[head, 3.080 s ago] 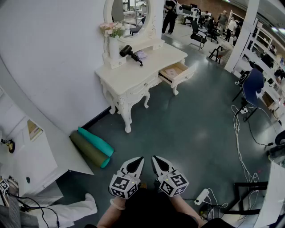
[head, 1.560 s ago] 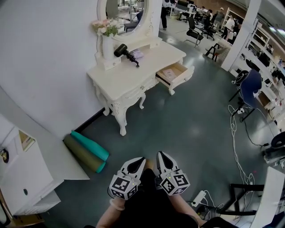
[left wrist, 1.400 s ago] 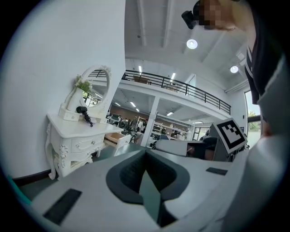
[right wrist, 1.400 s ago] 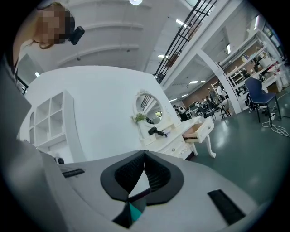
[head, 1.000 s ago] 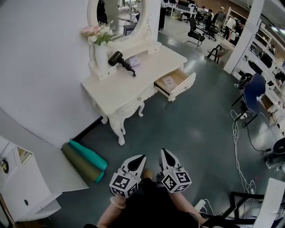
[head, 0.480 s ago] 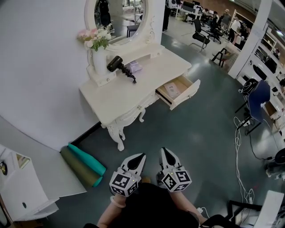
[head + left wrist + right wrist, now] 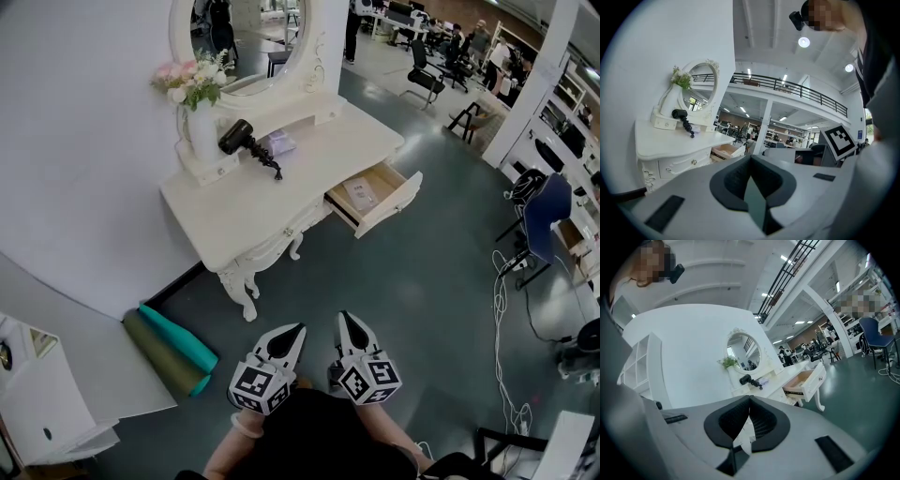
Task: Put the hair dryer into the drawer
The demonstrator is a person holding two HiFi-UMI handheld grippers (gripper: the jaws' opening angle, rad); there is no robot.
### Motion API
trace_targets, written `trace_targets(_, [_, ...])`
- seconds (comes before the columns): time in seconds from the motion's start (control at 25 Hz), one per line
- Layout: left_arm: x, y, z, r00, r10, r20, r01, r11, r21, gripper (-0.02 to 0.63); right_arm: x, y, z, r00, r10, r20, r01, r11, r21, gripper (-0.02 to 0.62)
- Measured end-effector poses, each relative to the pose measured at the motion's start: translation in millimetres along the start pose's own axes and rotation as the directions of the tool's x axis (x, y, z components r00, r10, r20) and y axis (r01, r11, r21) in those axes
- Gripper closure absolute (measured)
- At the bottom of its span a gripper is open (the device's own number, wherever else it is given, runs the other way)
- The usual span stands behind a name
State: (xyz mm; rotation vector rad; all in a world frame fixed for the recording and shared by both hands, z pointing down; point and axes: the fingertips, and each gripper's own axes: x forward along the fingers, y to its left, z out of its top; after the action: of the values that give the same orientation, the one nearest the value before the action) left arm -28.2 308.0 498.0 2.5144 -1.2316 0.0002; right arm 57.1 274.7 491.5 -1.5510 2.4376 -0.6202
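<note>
A: What's nearest?

B: Both tongs, held side by side just in front of the person's body, pointing out over the dark green floor (image 7: pixel 412 281). The left gripper (image 7: pixel 298 327) has its jaws together with nothing between them, and the right gripper (image 7: pixel 342 316) is the same: tips meeting, empty.

A: And past them?

B: To the left, near the wall, two rolled mats lie touching along their length, a teal mat (image 7: pixel 180 337) and an olive mat (image 7: pixel 161 356). Beyond those stands a cream dressing table (image 7: pixel 244 220) with carved legs.

A: Where's the hair dryer?

B: The black hair dryer (image 7: pixel 237 139) lies on the tabletop towards the back, below the oval mirror (image 7: pixel 314 42), just beside a white vase (image 7: pixel 200 131) of flowers. Its coiled cord (image 7: pixel 267 162) trails forward across the top. It is well apart from both tongs.

A: The drawer?

B: The drawer (image 7: pixel 398 199) at the table's right end is pulled out, with a flat booklet (image 7: pixel 360 194) lying inside.

A: Anything further off?

B: A blue chair (image 7: pixel 547 202) at the right, and desks and office chairs deep in the hall
</note>
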Motion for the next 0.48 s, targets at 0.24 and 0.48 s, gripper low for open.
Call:
trace_targets(0.24, [5.2,-4.5,0.3,1.0,-0.002,-0.002,0.002,1.0,0.005,0.581,-2.1,-6.4,3.2,1.0,-0.006,0.012,0.006,1.0,0.016,0.571])
trace_targets(0.48, [0.9,-8.3,-0.4,1.0,0.01,-0.009,-0.01,1.0,0.013,0.581,-2.8,-0.3,3.6,1.0,0.02,0.019,-0.02,0.999,0.031,0.571])
